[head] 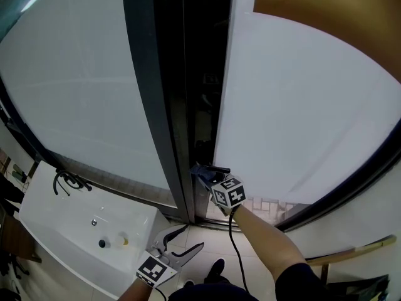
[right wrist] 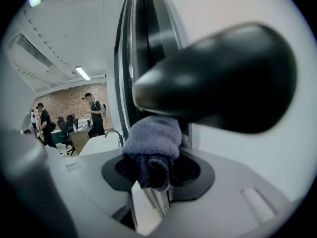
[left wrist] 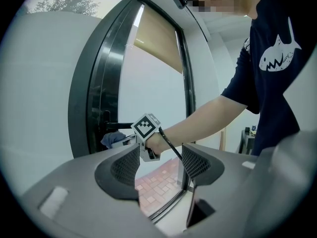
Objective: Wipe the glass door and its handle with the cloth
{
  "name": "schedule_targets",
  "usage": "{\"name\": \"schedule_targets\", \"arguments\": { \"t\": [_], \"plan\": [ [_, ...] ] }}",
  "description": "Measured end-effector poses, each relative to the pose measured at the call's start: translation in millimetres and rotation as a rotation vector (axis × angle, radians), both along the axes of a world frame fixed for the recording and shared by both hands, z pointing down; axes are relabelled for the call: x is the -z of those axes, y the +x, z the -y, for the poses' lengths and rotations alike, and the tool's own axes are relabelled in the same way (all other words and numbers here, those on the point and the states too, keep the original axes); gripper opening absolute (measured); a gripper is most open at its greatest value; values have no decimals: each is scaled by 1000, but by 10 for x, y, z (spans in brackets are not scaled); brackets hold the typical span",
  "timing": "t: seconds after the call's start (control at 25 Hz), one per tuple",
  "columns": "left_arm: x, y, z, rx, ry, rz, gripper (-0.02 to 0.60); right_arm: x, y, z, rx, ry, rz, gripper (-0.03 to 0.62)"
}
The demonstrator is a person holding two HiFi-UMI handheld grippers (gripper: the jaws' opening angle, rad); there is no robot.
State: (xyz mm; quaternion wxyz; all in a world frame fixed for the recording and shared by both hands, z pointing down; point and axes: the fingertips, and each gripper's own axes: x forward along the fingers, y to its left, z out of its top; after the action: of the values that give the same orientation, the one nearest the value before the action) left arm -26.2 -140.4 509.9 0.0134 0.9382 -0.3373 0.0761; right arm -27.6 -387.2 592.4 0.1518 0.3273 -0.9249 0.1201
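As seen from overhead, glass door (head: pixel 301 105): stood tall, pale and frosted, with a dark frame (head: pixel 160 105) just beside its left edge; judged rigid, smooth and breakable, so better swept with flat, even pressure than gripped anywhere.
Handle (right wrist: pixel 223 78): black lever, jutted from the door's edge near the frame; loomed large in the right gripper view, right above the cloth; judged hard, stiff and slick, best cupped from below and wrapped round.
Left tongs (left wrist: pixel 159 165): jaws apart, nothing between them; hung low, well apart from the door, and faced the right tongs from the side.
Right tongs (right wrist: pixel 157 177): clamped on the cloth; reached the handle at the end of an outstretched forearm.
Cloth (right wrist: pixel 153 135): blue-grey and bunched; pinched by a folded end between the right jaws, bulged ahead of them directly under the handle, touching or just beside it, could not tell which; judged soft, light and limp, best held by a thick fold, as here, to mould round the lever.
Step in hand: judged to be the handle wipe.
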Motion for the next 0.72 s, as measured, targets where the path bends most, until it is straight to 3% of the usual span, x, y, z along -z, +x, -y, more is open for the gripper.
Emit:
{"name": "schedule_targets", "arguments": {
  "t": [0.4, 0.56, 0.72],
  "plan": [
    [27, -49, 15, 12, -4, -9, 265, -622, 382, -125, -79, -141, -60, 163],
    [-27, -83, 10, 18, -15, 5, 265, -897, 215, -227, -40, -196, -96, 163],
    [-45, -111, 53, 29, -21, 10, 265, -763, -100, -88, -6, -183, -59, 163]
  ]
}}
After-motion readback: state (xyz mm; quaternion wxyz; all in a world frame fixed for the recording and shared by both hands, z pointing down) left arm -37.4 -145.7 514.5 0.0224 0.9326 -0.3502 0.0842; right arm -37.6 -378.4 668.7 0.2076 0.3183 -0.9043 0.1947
